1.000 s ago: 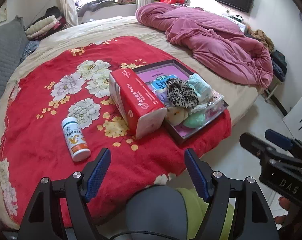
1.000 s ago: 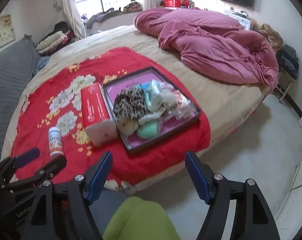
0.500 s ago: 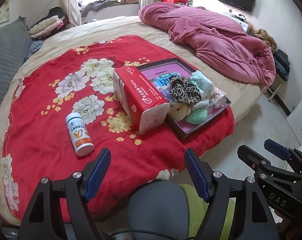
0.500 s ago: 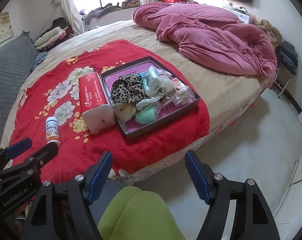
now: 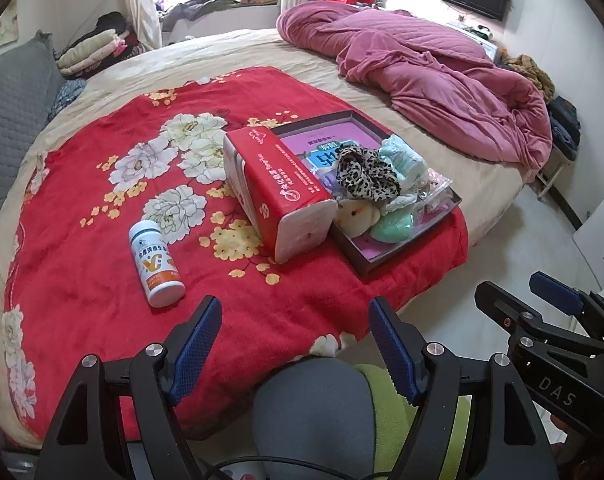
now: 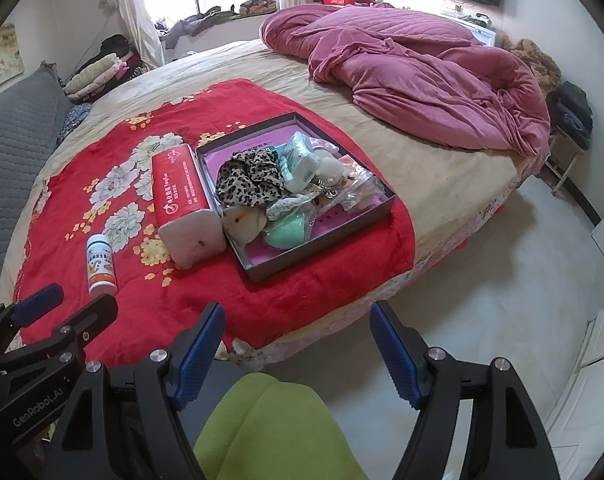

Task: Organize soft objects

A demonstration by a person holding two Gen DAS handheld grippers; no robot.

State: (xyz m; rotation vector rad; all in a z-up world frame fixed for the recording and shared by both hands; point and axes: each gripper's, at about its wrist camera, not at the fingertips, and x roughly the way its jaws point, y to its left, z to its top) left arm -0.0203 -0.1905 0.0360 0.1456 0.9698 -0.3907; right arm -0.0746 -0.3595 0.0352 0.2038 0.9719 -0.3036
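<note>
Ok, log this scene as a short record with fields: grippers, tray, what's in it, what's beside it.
left gripper: open, empty
right gripper: open, empty
tray: on red blanket, near bed edge
in tray: leopard cloth, plush toy, mint pouch, pale blue pack
tissue pack: against tray's left side
bottle: lying on blanket, left of tissue pack

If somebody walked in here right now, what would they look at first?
Probably the bright red flowered blanket spread over the near part of the bed. On it sits a dark tray piled with soft things, with a leopard-print cloth on top, and a red tissue pack lies right beside the tray. Farther back, a big rumpled pink quilt covers the far side of the bed.
</note>
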